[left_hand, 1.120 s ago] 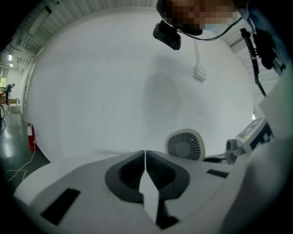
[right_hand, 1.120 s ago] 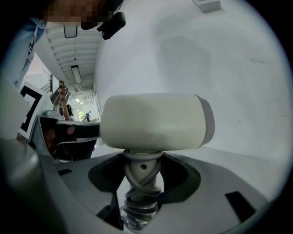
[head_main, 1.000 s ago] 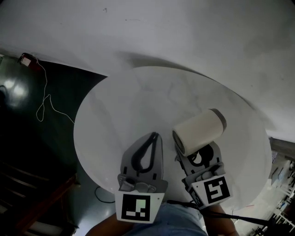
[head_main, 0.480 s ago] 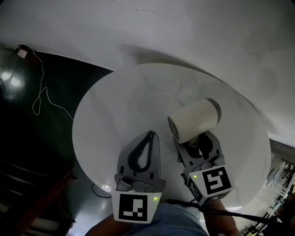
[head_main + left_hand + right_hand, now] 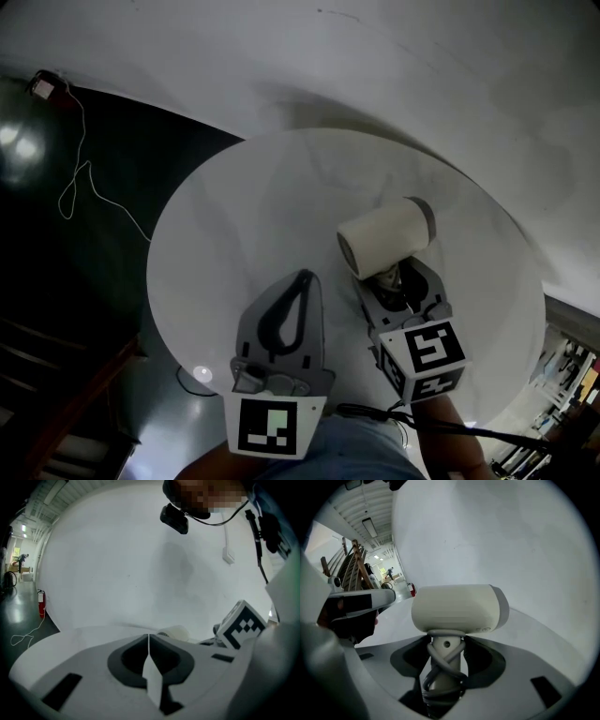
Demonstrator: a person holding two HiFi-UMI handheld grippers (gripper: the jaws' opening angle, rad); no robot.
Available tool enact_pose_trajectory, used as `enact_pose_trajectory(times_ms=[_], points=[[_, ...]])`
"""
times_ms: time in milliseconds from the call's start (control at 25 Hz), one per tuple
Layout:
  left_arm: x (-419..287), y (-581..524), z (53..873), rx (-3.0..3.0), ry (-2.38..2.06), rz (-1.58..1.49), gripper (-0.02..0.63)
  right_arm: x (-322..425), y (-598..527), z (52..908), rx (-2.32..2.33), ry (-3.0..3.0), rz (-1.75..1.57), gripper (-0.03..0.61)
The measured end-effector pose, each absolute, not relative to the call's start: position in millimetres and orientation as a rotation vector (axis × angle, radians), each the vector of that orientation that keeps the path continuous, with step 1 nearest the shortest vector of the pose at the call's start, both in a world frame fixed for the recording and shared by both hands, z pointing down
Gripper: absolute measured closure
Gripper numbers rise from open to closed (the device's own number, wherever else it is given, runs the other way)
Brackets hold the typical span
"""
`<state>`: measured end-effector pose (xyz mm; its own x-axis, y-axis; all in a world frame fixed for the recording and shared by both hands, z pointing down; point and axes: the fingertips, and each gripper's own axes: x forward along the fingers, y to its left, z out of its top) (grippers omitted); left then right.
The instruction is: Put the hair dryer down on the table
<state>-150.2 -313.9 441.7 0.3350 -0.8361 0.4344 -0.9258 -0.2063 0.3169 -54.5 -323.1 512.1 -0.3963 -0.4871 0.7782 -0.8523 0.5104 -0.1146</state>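
A cream hair dryer (image 5: 384, 239) hangs over the right half of the round white table (image 5: 253, 197), its barrel level and its handle pointing back at me. My right gripper (image 5: 392, 272) is shut on that handle. In the right gripper view the jaws clamp the handle, which has the grey cord wound round it, just under the hair dryer's barrel (image 5: 459, 607); the right gripper (image 5: 446, 641) sits above the table (image 5: 525, 630). My left gripper (image 5: 305, 277) is shut and empty to the left of the dryer. In its own view the left gripper (image 5: 148, 637) has its tips touching.
A white wall (image 5: 375, 56) curves close behind the table. The dark floor to the left carries a thin white cable (image 5: 80, 187) that runs to a small device (image 5: 42, 86). The right gripper's marker cube (image 5: 243, 623) shows beside the left jaws.
My right gripper has carried the hair dryer farther out over the table and slightly left. The left gripper has barely moved.
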Motion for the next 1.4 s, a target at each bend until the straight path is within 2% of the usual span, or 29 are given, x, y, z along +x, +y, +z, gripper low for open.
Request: enact_pose_trajectory(times_ms=[800, 920, 1080, 1400], points=[[-164, -310, 443, 2.037, -1.570, 0.175, 0.601, -61, -318, 546, 0.995, -1.945, 0.670, 0.350], [-170, -305, 436, 2.044, -1.597, 0.170, 0.601, -63, -317, 544, 0.996, -1.967, 0.686, 0.331], [-170, -296, 423, 2.072, -1.621, 0.174, 0.601, -61, -310, 530, 1.022, -2.007, 0.696, 0.311], [-130, -268, 378, 2.194, -1.660, 0.168, 0.601, -45, -282, 450, 1.158, -2.275, 0.624, 0.322]])
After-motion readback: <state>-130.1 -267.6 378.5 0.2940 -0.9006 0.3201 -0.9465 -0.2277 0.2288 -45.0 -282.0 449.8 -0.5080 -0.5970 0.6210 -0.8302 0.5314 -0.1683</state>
